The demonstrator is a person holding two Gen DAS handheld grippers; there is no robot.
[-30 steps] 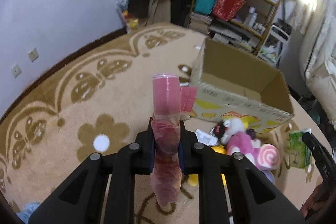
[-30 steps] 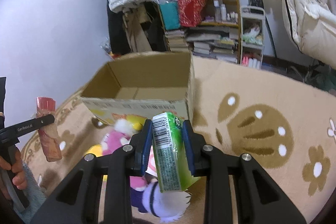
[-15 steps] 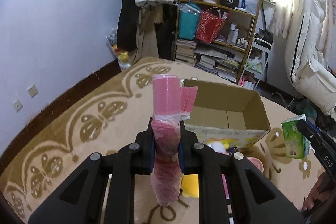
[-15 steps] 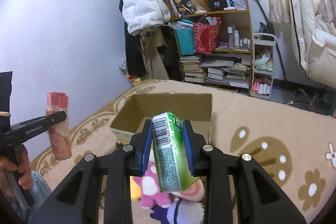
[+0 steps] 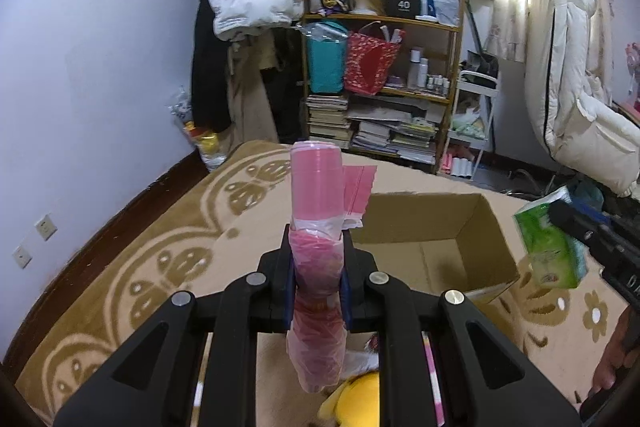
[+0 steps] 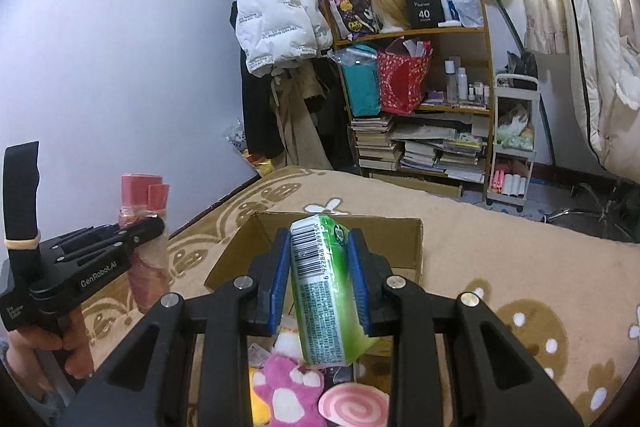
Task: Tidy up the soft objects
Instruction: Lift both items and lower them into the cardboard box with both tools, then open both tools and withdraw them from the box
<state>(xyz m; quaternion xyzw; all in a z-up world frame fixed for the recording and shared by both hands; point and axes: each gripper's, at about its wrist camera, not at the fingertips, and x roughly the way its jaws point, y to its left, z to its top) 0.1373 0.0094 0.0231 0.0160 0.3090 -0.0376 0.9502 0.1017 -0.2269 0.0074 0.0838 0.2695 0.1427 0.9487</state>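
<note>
My left gripper (image 5: pixel 317 251) is shut on an upright pink roll of plastic bags (image 5: pixel 316 187), held above the carpet just left of an open cardboard box (image 5: pixel 464 227). From the right wrist view the same pink roll (image 6: pixel 140 195) and the left gripper (image 6: pixel 154 227) show at the left. My right gripper (image 6: pixel 319 247) is shut on a green tissue pack (image 6: pixel 320 291), raised over the near edge of the cardboard box (image 6: pixel 404 239). The green tissue pack (image 5: pixel 550 243) also shows at the right of the left wrist view. The box looks empty inside.
Soft toys lie on the carpet under the grippers: a pink plush (image 6: pixel 288 391), a pink swirl lollipop toy (image 6: pixel 352 405) and a yellow plush (image 5: pixel 356 403). A cluttered bookshelf (image 6: pixel 420 107), a hanging white jacket (image 6: pixel 276 15) and white bedding (image 5: pixel 572 87) stand behind.
Both grippers rose with their loads still gripped. The views tilted up, so the box moved lower in frame and the toys slipped toward the bottom edge.
</note>
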